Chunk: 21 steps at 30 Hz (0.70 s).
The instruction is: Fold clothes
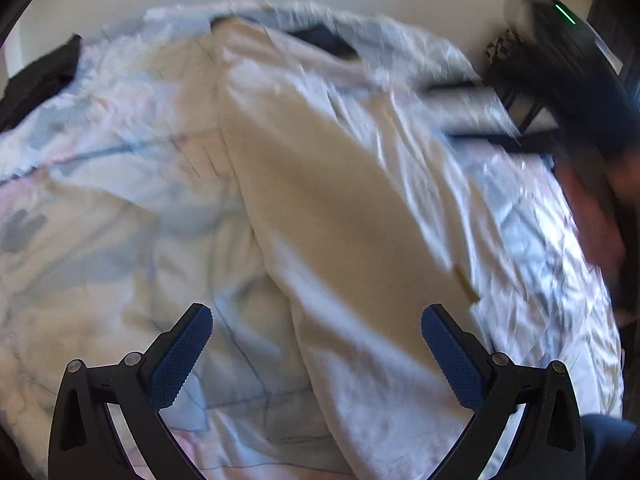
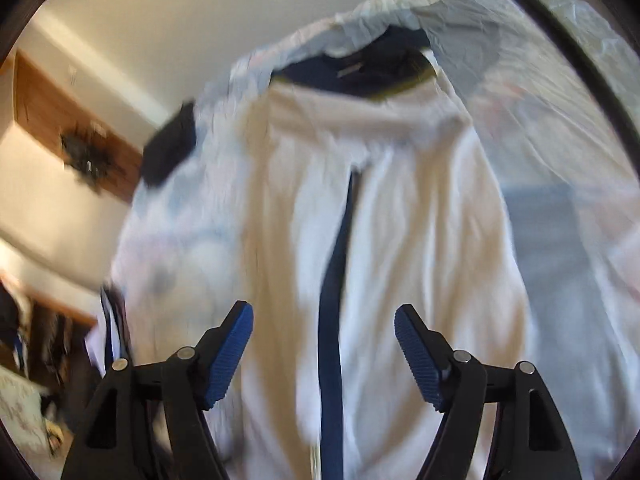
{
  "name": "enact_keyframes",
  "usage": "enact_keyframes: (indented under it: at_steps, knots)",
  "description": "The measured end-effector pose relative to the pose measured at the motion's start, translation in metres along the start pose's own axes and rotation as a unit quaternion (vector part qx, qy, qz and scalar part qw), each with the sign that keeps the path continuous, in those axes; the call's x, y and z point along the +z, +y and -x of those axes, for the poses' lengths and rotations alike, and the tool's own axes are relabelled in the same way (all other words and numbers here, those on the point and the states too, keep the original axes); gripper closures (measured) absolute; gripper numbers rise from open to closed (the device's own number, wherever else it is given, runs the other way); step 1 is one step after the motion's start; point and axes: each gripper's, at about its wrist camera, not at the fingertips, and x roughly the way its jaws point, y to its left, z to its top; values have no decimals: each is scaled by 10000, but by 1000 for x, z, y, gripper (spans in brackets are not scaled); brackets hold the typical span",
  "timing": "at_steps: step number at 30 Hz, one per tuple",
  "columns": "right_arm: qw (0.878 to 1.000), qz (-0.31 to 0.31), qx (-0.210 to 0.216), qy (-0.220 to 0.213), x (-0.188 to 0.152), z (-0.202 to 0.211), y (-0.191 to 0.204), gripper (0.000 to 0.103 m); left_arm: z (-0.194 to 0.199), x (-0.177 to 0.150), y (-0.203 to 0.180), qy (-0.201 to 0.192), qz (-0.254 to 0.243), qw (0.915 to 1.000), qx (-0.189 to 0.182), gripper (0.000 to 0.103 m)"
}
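A cream-white garment (image 1: 320,208) lies stretched lengthwise on a bed with a pale blue patterned quilt (image 1: 100,200). In the right wrist view the same garment (image 2: 400,240) shows a dark blue strip (image 2: 336,280) running down its middle and a dark collar end (image 2: 360,68) at the far side. My left gripper (image 1: 316,320) is open and empty, just above the near end of the garment. My right gripper (image 2: 324,320) is open and empty, its fingers on either side of the blue strip. The right gripper's body (image 1: 580,60) shows blurred at the far right in the left wrist view.
A dark garment (image 1: 40,76) lies at the bed's far left corner; it also shows in the right wrist view (image 2: 172,144). A second dark item (image 1: 324,40) lies at the head end. A white wall stands behind the bed. Wooden furniture (image 2: 60,112) stands beside it.
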Motion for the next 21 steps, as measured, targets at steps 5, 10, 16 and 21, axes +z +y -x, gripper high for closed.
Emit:
enact_keyframes:
  at_steps: [5, 10, 16, 21]
  knots:
    - [9994, 39, 337, 97, 41, -63, -2, 23, -26, -10, -2, 399, -172, 9990, 50, 0]
    - [9971, 183, 461, 583, 45, -103, 5, 24, -35, -10, 3, 501, -95, 9987, -86, 0]
    - [9945, 5, 654, 817, 35, -122, -10, 24, -38, -9, 4, 462, -171, 9987, -106, 0]
    - [9895, -139, 1092, 938, 39, -137, -12, 20, -37, -9, 6, 437, -129, 9988, -166, 0]
